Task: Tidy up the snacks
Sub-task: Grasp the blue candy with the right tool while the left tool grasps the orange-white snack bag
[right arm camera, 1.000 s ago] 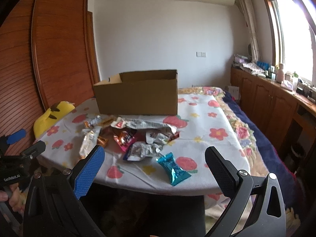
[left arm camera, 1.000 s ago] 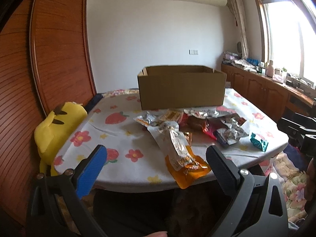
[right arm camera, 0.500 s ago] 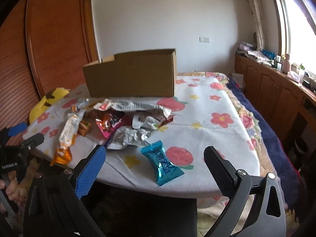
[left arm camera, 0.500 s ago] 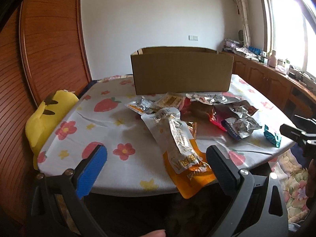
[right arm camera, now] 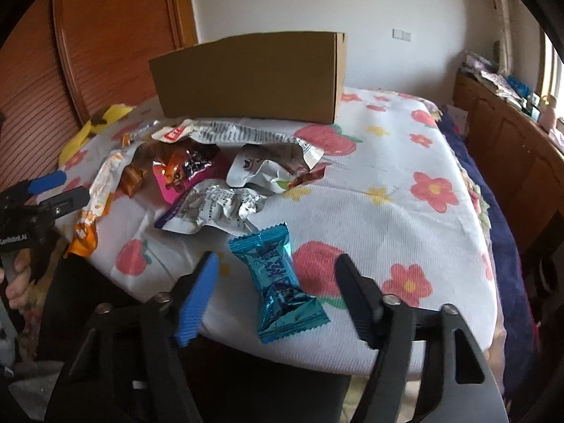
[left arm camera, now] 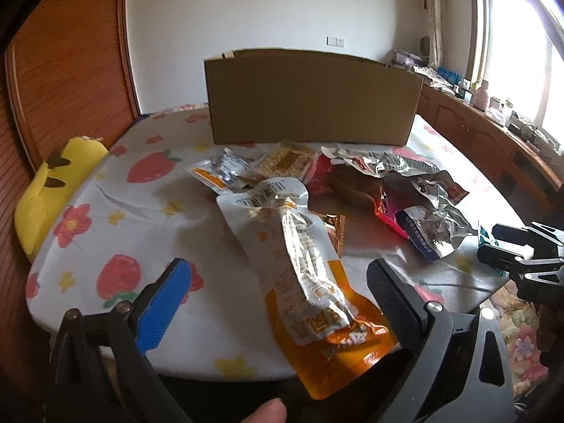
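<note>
A heap of snack packets lies on the flowered table point(left arm camera: 105, 194) in front of an open cardboard box point(left arm camera: 310, 102), which also shows in the right wrist view point(right arm camera: 250, 81). My left gripper point(left arm camera: 278, 282) is open, its fingers either side of a long orange-and-silver pouch point(left arm camera: 310, 282) at the table's front edge. My right gripper point(right arm camera: 276, 285) is open around a blue foil candy packet point(right arm camera: 278, 282). A pink packet point(right arm camera: 183, 172) and silver packets point(right arm camera: 218, 208) lie behind it.
A yellow plush toy point(left arm camera: 53, 190) sits at the table's left edge. A wooden wardrobe point(left arm camera: 63, 70) stands on the left, and a cluttered wooden sideboard point(left arm camera: 493, 130) runs under the window on the right. The right gripper shows in the left wrist view point(left arm camera: 518, 253).
Both grippers have moved forward and down toward the table. The left now straddles the orange pouch and the right straddles the blue candy packet. Both stay open.
</note>
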Demonstrator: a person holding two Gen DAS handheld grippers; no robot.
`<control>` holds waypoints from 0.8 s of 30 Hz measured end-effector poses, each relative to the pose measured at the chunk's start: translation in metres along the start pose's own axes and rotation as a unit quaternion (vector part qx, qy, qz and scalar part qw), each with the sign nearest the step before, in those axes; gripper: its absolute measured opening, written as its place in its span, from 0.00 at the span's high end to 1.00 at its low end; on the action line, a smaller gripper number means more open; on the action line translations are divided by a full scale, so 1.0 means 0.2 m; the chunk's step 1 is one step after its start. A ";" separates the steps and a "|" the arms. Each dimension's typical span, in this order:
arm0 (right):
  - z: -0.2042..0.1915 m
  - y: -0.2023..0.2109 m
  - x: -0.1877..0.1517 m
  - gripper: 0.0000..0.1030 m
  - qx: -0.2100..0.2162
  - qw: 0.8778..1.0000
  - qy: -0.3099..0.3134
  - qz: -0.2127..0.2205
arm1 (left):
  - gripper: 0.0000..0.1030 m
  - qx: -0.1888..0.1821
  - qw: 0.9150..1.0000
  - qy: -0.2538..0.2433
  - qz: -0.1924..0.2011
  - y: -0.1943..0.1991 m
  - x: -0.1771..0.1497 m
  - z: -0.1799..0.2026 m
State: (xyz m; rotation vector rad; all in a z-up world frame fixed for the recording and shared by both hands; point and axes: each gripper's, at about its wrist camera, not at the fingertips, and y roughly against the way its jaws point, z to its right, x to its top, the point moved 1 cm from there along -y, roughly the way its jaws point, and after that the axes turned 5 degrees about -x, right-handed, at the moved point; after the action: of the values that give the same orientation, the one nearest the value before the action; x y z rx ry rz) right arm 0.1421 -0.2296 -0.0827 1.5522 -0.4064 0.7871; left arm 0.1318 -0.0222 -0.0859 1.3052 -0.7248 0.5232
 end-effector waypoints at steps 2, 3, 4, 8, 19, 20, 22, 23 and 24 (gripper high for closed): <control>0.00 -0.01 0.01 0.45 0.003 1.000 0.009 -0.008 | 0.03 -0.008 1.000 0.004 -0.010 -0.03 0.01 -0.01; 0.00 -0.02 0.01 0.48 0.004 1.000 0.015 -0.012 | 0.03 -0.011 1.000 0.006 -0.014 -0.04 0.01 -0.01; 0.00 -0.03 0.01 0.51 0.002 1.000 0.021 -0.017 | 0.03 -0.014 1.000 0.009 -0.018 -0.05 0.02 -0.01; -0.01 -0.04 0.02 0.63 -0.007 0.999 0.041 -0.023 | 0.04 -0.022 0.999 0.014 -0.026 -0.09 0.04 -0.02; 0.01 -0.06 0.04 0.70 -0.008 0.999 0.047 -0.018 | 0.06 -0.051 0.996 0.056 -0.051 -0.17 0.05 -0.07; 0.01 -0.06 0.04 0.70 -0.009 0.999 0.047 -0.017 | 0.08 -0.052 0.996 0.057 -0.050 -0.18 0.05 -0.07; 0.01 -0.06 0.04 0.70 -0.009 0.999 0.047 -0.015 | 0.09 -0.049 0.996 0.053 -0.050 -0.19 0.06 -0.06; 0.01 -0.06 0.04 0.70 -0.010 0.999 0.047 -0.014 | 0.11 -0.045 0.996 0.050 -0.050 -0.19 0.06 -0.06; 0.01 -0.07 0.04 0.70 -0.011 0.999 0.048 -0.013 | 0.12 -0.043 0.997 0.046 -0.050 -0.19 0.06 -0.05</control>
State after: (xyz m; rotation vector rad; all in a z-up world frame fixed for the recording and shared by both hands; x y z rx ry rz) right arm 0.1566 -0.2271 -0.0870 1.4907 -0.3229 0.8304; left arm 0.1688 -0.0204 -0.1041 1.2228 -0.5953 0.4631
